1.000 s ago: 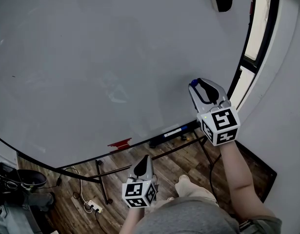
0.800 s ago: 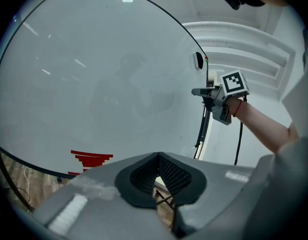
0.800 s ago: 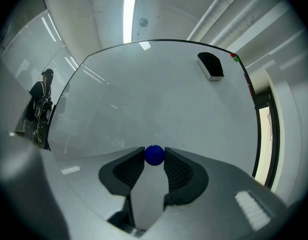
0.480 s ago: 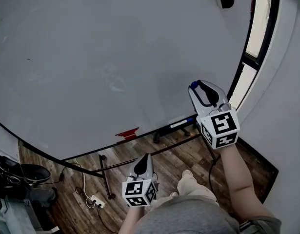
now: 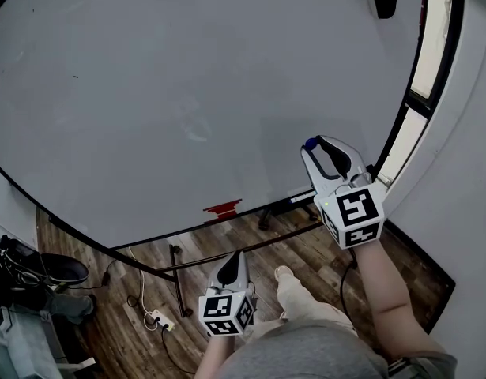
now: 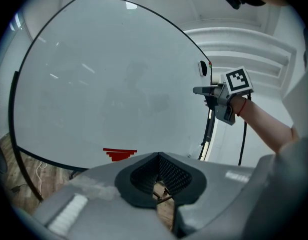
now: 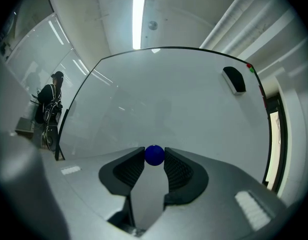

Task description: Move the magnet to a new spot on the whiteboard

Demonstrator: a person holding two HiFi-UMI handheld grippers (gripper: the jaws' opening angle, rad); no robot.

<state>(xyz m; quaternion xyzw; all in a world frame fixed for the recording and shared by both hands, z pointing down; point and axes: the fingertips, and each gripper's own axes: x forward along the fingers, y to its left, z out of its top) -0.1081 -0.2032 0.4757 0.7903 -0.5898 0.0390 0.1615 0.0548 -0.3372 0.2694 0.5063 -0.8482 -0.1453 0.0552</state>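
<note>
- Your right gripper (image 7: 154, 156) pinches the magnet (image 7: 154, 155), a small blue ball, between the very tips of its jaws. The pads press on both sides of it, and the rest of the jaw gap is empty.
- The magnet sits in front of the whiteboard (image 5: 171, 93), at the board's lower right part, a little above its lower edge and near its right edge.
- I cannot tell whether the ball touches the board face or hangs just off it; no view shows the gap side on clearly enough.
- Key relation: the board lies straight ahead of the jaw tips, and the magnet leads, between claw and board. Judgement: a plain push along the jaw line should seat it.
- The ball is round, so there is no long axis to align.
- Bare board stretches up and to the left of the magnet. The eraser (image 7: 234, 79) sits well apart at the board's upper right.
- Your left gripper (image 5: 233, 259) has its jaws pressed together with nothing between them. It hangs below the board's lower edge, so the right hand is the nearer one.
</note>
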